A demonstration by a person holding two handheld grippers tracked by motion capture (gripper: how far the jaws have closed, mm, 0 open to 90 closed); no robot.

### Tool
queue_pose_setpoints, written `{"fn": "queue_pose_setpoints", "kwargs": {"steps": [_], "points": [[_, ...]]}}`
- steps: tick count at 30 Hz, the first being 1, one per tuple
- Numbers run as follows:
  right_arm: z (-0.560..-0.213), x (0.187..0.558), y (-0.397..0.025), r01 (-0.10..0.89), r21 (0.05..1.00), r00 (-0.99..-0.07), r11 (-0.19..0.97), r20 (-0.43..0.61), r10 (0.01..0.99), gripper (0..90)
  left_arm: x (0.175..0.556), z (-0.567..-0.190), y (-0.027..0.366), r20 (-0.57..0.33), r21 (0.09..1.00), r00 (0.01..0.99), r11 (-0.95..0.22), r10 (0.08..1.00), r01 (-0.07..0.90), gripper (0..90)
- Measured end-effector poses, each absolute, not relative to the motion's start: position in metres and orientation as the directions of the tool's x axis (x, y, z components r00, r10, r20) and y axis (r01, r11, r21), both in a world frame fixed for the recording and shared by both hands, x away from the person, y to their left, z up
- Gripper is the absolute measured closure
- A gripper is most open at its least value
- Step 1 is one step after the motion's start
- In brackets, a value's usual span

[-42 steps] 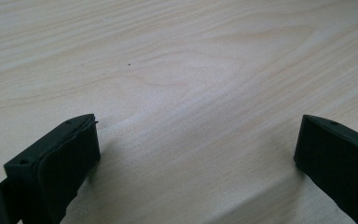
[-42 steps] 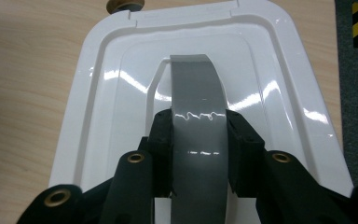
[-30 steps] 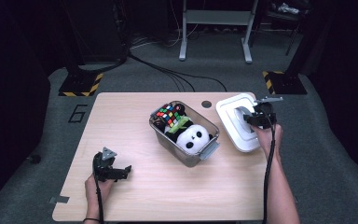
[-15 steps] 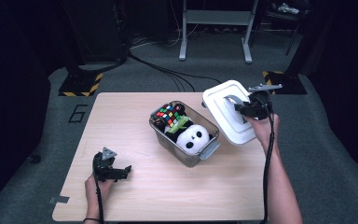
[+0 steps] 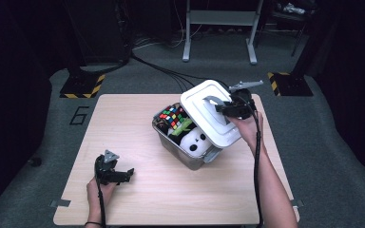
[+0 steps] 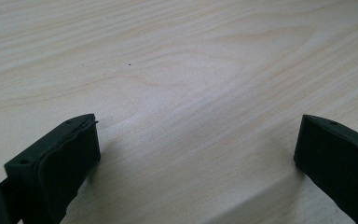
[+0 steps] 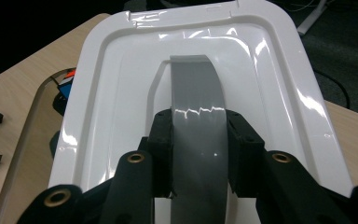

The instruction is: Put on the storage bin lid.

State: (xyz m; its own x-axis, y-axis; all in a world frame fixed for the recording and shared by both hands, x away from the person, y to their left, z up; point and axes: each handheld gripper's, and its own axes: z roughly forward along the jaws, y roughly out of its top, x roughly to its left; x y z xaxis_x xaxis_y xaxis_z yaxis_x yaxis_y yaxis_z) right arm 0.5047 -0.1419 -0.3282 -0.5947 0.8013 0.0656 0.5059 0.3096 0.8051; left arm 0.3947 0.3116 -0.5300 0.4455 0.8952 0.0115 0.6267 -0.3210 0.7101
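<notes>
A large "6" (image 5: 78,115) is seen printed at the left edge of the pale wooden table (image 5: 138,118). Left of the clear plastic toy bin (image 5: 190,159), the left gripper (image 5: 115,175) is rested wide apart. Over the bin, the white rectangular lid (image 5: 204,111) is clamped by its grey handle (image 7: 197,116) in the right gripper (image 5: 221,107).

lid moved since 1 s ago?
Yes. The white lid, clamped by its grey handle in the right gripper, has gone from the table right of the bin leftward, and now hangs tilted over the bin's right part.
</notes>
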Motion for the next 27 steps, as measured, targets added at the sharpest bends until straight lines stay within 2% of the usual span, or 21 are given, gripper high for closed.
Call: {"fn": "queue_pose_setpoints", "kwargs": {"steps": [27], "points": [[-0.339, 0.503, -0.065, 0.498, 0.781, -0.690, 0.378, 0.093, 0.718, 66.5, 0.395, -0.531, 0.311, 0.005, 0.716, 0.437, -0.308, 0.899, 0.627, 0.1]]}}
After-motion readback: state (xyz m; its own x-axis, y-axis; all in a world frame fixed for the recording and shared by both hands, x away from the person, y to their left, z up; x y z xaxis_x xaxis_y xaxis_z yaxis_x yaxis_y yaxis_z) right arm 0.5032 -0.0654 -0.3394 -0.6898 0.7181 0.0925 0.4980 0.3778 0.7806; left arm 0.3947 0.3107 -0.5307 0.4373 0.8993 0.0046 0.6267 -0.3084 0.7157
